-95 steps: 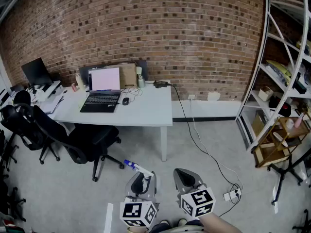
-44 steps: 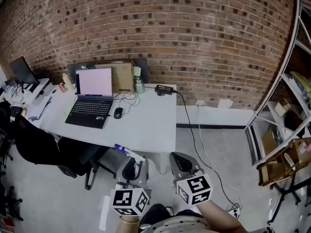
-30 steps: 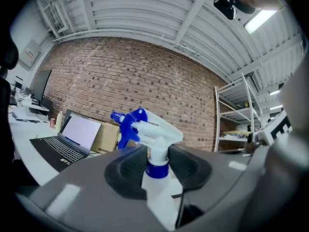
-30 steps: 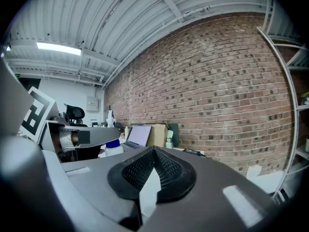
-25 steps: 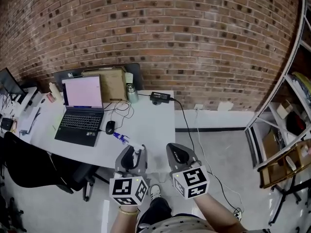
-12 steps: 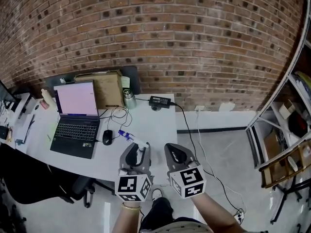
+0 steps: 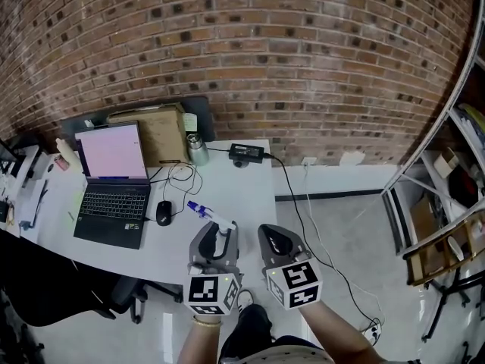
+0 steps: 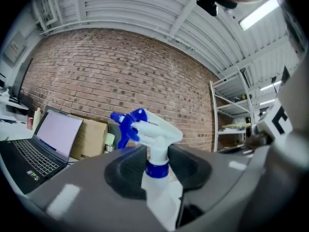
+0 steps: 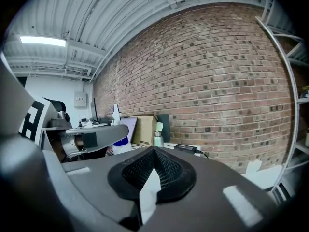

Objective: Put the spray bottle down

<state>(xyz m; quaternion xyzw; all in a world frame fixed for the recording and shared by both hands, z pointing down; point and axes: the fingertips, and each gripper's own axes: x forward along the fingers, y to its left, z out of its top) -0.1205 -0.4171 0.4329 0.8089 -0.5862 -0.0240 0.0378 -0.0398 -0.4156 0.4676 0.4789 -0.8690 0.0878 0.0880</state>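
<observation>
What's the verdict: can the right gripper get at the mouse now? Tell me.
Probably not directly: the left gripper, holding the spray bottle, sits between the right gripper and the mouse.

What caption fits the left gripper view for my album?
The left claw grips a white spray bottle, laptop and brick wall behind.

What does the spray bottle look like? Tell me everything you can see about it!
The spray bottle looks like plastic: a whitish body, a blue collar at the neck, and a white sprayer head with a blue trigger and nozzle. It stands upright, with the nozzle aimed left towards the laptop. The left gripper pinches it at the neck. Its bottom is hidden, somewhere over the white desk.
</observation>
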